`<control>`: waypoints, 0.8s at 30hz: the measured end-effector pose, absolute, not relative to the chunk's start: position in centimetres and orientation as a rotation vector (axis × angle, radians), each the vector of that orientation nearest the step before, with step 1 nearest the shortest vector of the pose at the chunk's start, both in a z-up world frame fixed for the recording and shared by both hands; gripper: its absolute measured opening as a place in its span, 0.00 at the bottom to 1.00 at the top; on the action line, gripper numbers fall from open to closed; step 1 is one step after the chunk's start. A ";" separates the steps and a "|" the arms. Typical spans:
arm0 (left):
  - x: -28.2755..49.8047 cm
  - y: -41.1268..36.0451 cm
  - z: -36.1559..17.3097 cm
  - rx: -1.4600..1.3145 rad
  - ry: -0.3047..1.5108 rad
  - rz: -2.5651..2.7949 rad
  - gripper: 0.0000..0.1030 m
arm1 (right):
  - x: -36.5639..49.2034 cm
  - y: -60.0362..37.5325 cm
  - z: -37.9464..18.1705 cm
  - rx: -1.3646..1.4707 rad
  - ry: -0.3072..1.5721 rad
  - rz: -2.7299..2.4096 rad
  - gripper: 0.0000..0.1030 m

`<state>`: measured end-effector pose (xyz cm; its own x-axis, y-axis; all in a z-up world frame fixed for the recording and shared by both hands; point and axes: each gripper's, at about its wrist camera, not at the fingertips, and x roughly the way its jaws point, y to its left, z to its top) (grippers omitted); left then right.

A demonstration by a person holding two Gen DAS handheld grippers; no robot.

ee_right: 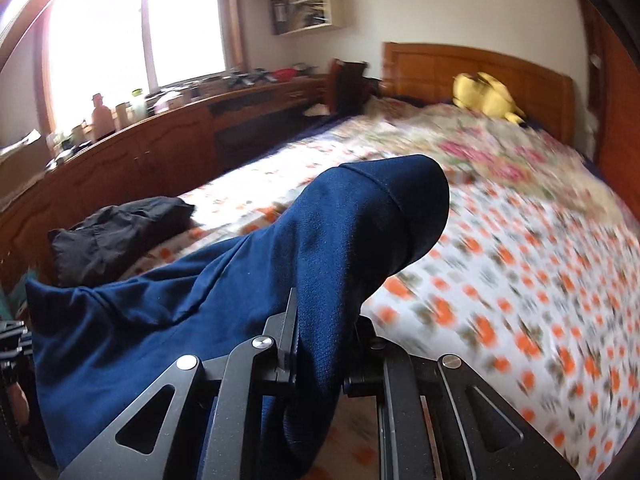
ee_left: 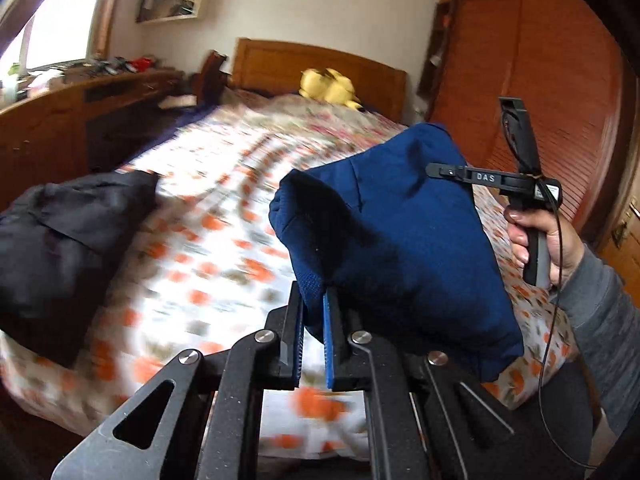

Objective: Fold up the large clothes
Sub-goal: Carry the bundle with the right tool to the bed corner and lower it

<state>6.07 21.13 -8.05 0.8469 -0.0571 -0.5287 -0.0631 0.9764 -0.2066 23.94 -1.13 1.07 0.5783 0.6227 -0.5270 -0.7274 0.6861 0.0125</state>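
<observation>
One blue garment (ee_left: 404,240), one black garment (ee_left: 60,248), one yellow plush toy (ee_left: 326,86).

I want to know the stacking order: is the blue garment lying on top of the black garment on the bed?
No, the blue garment hangs between both grippers, apart from the black garment.

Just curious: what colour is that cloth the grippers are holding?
Dark blue garment; the right wrist view shows it best.

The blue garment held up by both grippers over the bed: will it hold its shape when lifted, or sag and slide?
The blue garment is probably floppy: it droops between the left gripper and right gripper. It looks like soft, fairly thick knit, so likely light and not slippery. Both grippers are shut on bunched fabric, so it should stay put.
</observation>
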 end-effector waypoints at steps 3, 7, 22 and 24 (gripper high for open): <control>4.7 25.7 -6.8 -0.198 0.541 0.093 0.08 | 23.5 4.4 2.4 -0.256 0.513 0.846 0.14; 3.1 32.3 -5.3 -0.170 0.533 0.223 0.08 | 22.7 12.8 4.0 -0.305 0.482 0.925 0.14; -1.5 48.3 -5.2 -0.156 0.562 0.607 0.09 | 22.0 34.1 3.3 -0.386 0.548 1.069 0.21; -1.6 49.2 -6.4 -0.185 0.586 0.618 0.09 | 22.3 35.3 1.4 -0.435 0.604 1.057 0.27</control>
